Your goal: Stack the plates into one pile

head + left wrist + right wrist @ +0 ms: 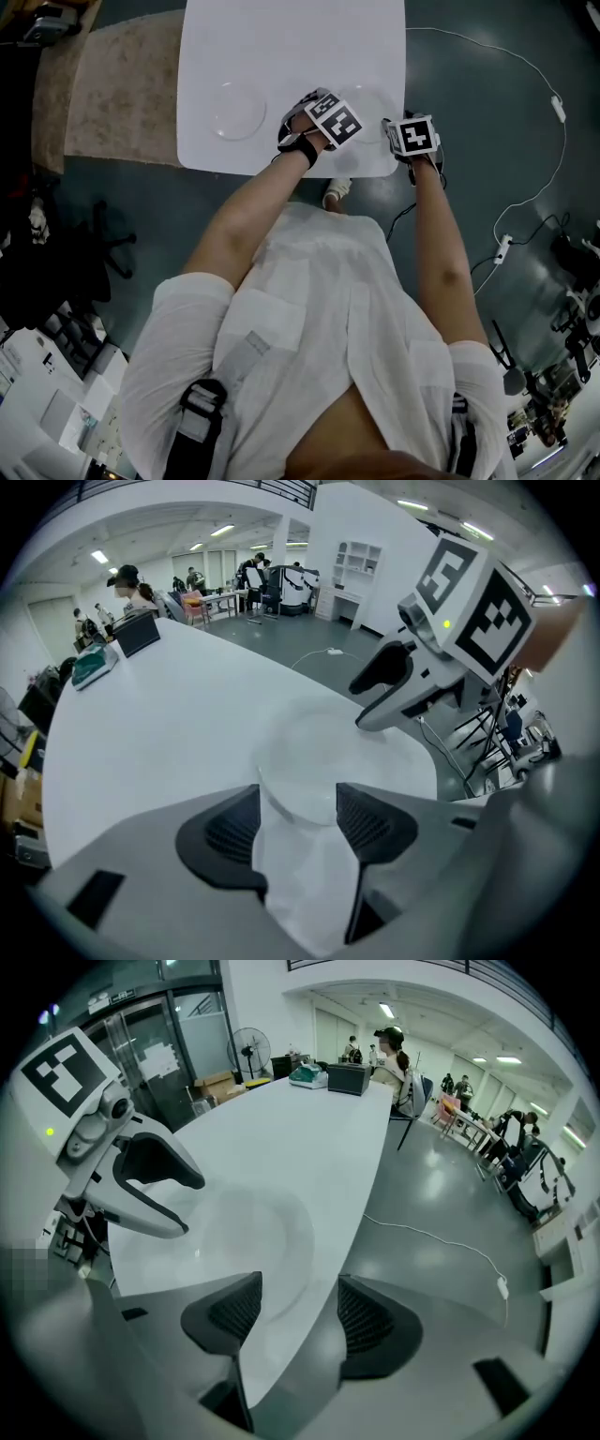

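Left gripper (298, 819) and right gripper (300, 1309), jaws apart, flank a white plate (314, 752) on the white table (159, 724).

Glossy grey-green floor (487, 94) all round white table (291, 56). In head view, beige rug (122, 94) at 10 o'clock, white cable (559, 107) at 2 o'clock, black chair (108, 246) at 9 o'clock. In right gripper view, fan (246, 1052) and glass doors (183, 1030) at 11 o'clock, ceiling strip lights (387, 1010) at 12 o'clock. In left gripper view, white shelf (361, 560) at 1 o'clock, desks (220, 600) with people at 11 o'clock.
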The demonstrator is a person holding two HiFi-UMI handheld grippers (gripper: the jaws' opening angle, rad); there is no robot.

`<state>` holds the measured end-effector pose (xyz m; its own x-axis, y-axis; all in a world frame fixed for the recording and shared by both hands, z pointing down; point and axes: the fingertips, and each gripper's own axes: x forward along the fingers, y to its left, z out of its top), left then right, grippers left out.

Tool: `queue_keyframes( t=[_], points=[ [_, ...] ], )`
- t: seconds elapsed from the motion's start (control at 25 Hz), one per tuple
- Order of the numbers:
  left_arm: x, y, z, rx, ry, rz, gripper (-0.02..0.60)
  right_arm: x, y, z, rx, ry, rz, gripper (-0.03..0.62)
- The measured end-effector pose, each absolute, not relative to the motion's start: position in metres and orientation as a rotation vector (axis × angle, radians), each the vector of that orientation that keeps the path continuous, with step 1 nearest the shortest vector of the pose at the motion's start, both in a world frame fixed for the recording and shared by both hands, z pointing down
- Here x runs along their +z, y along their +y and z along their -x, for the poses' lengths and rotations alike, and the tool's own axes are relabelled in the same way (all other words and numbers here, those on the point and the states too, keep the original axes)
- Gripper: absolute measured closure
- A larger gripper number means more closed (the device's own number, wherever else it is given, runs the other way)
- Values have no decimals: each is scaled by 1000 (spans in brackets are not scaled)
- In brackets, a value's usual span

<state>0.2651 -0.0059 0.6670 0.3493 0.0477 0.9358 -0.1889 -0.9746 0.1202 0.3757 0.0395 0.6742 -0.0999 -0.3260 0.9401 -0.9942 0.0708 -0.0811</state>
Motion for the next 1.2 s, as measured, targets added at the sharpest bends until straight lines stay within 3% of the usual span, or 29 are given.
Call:
queue_keyframes(
  t=[0.6, 0.8, 0.96, 1.2],
  points=[
    [673, 16, -336, 1644, -42, -2474, 345, 686, 72, -400, 1402, -1645, -1444, 326],
    [675, 14, -339, 1642, -44, -2458, 347, 677, 71, -402, 1443, -1695, -1462, 389],
    [679, 12, -333, 1631, -60, -2424, 345, 646, 56, -407, 1377, -1750, -1519, 475],
    [667, 0, -335, 1532, -67, -2456, 345, 616, 34, -401, 1351, -1798, -1573, 520]
  ],
)
